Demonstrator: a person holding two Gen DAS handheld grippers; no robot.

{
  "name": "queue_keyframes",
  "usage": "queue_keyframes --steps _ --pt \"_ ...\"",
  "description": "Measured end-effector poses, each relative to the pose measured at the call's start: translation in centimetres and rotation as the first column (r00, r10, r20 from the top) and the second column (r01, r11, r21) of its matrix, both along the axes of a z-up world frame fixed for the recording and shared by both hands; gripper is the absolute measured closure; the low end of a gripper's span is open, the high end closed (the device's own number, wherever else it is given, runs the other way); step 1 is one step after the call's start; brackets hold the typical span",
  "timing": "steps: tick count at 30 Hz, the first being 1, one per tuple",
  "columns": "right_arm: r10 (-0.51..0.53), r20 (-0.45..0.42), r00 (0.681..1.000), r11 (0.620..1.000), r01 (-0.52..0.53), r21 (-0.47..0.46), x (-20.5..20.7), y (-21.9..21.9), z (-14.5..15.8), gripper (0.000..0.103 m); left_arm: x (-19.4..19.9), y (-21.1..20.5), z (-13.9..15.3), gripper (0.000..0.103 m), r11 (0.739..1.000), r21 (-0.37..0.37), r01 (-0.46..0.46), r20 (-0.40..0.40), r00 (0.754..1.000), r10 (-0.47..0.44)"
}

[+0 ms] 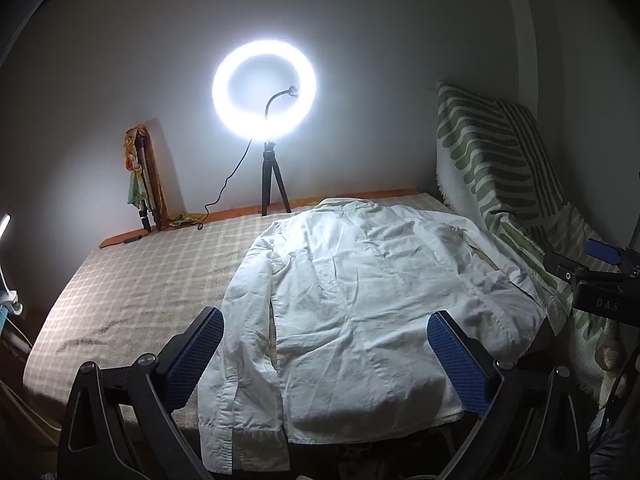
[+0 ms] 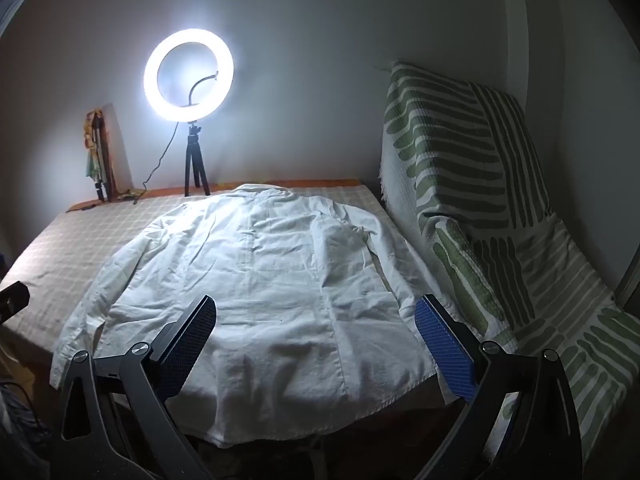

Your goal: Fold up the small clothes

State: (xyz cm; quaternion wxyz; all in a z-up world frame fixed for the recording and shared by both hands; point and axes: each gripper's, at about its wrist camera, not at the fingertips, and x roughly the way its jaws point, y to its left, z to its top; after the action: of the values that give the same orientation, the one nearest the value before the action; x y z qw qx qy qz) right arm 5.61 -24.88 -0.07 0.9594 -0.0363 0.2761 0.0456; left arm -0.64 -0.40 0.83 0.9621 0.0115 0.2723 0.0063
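Note:
A white long-sleeved shirt [image 1: 360,304] lies spread flat, back up, on the checked bed [image 1: 132,280], its collar toward the wall and its hem at the near edge. My left gripper [image 1: 326,322] hovers open above the hem and left sleeve, its blue pads apart and touching nothing. In the right wrist view the same shirt [image 2: 260,280] fills the middle, with my right gripper [image 2: 316,312] open above its lower right part and nothing between the pads. The right gripper's black body [image 1: 600,280] shows at the right edge of the left wrist view.
A lit ring light on a small tripod [image 1: 264,84] stands at the bed's far edge, its cable trailing left. A green-striped blanket [image 2: 480,208] covers a mattress-like thing leaning along the right side. A folded tripod with cloth [image 1: 144,176] leans on the wall at back left.

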Motion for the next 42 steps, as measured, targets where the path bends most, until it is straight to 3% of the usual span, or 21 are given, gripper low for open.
queue_keyframes --steps 42 --pt "0.005 0.02 1.0 1.0 -0.005 0.001 -0.14 0.44 0.13 0.003 0.0 0.08 -0.06 0.0 1.0 -0.009 0.003 -0.002 1.0 -0.003"
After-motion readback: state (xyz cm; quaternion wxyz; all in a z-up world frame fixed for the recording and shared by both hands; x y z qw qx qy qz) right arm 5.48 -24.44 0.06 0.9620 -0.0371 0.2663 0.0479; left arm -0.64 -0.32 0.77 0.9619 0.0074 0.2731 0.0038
